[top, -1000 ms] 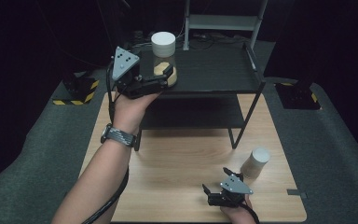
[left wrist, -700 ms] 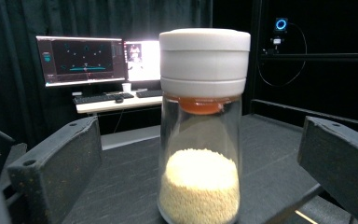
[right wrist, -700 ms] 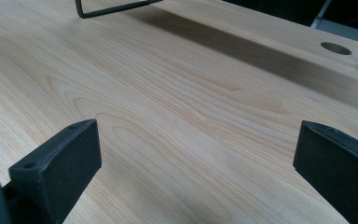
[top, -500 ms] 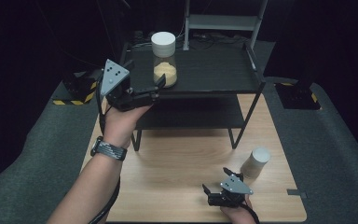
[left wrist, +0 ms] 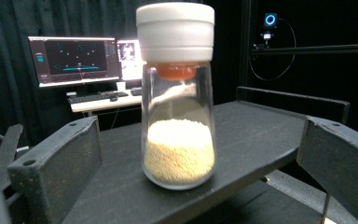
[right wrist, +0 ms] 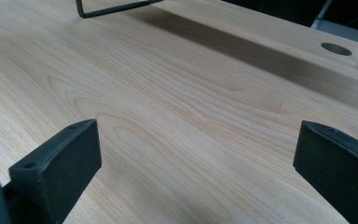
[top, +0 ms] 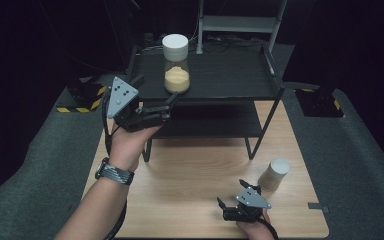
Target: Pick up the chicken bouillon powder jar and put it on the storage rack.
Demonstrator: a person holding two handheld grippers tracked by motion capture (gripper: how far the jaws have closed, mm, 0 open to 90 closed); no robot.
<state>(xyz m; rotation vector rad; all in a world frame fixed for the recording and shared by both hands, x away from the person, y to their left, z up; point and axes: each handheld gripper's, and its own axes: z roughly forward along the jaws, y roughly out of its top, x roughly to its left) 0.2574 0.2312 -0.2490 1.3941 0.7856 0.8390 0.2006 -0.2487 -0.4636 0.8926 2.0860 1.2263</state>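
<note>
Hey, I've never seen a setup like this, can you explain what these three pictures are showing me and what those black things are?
A person holds a hand-operated two-jaw gripper in each hand. One picture looks down from above; the other two come from cameras riding on the grippers. The left gripper, jaws open, faces a glass jar of pale grains with a white lid, standing on a black shelf. The right gripper, also open, holds nothing above the wooden table. A second white-lidded jar stands on the table nearby.

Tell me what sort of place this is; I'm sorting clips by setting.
Probably a lab or recording studio: black curtains, a desk with lit monitors, and a wooden table with a black shelf.
</note>
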